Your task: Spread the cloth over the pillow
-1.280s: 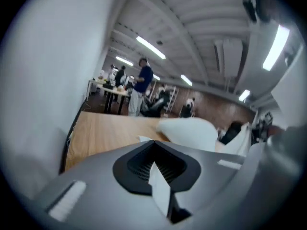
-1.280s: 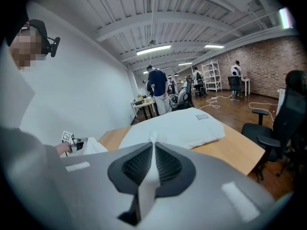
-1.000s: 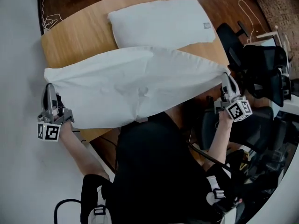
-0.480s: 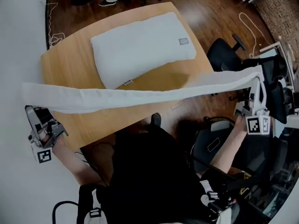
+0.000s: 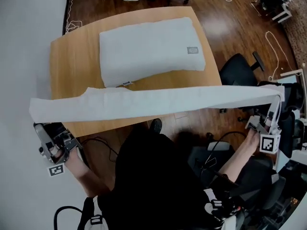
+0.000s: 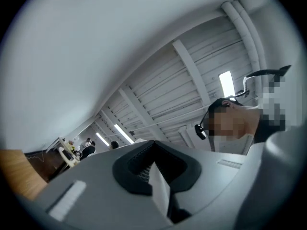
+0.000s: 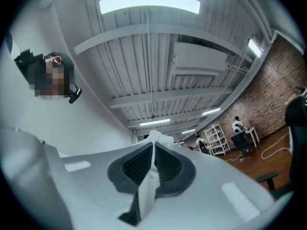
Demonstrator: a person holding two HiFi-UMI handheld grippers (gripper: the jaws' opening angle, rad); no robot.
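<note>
A white cloth [image 5: 153, 101] hangs taut as a long band in the air above the near edge of the wooden table [image 5: 72, 66]. My left gripper [image 5: 39, 126] is shut on its left end, my right gripper [image 5: 278, 97] on its right end. Each gripper view shows a fold of the cloth [image 6: 160, 188] [image 7: 148, 183] pinched between closed jaws that point up at the ceiling. The white pillow [image 5: 148, 49] lies flat on the far half of the table, beyond the cloth and uncovered.
A black office chair [image 5: 242, 68] stands right of the table, with more dark chairs [image 5: 292, 123] near my right hand. Cables [image 5: 100, 145] trail on the wood floor by my left hand. A white wall [image 5: 21, 56] runs along the left.
Both grippers have lifted and drawn back and apart. The cloth, first a broad sheet over the table's near part, now stretches as a narrow raised band. The pillow has not moved.
</note>
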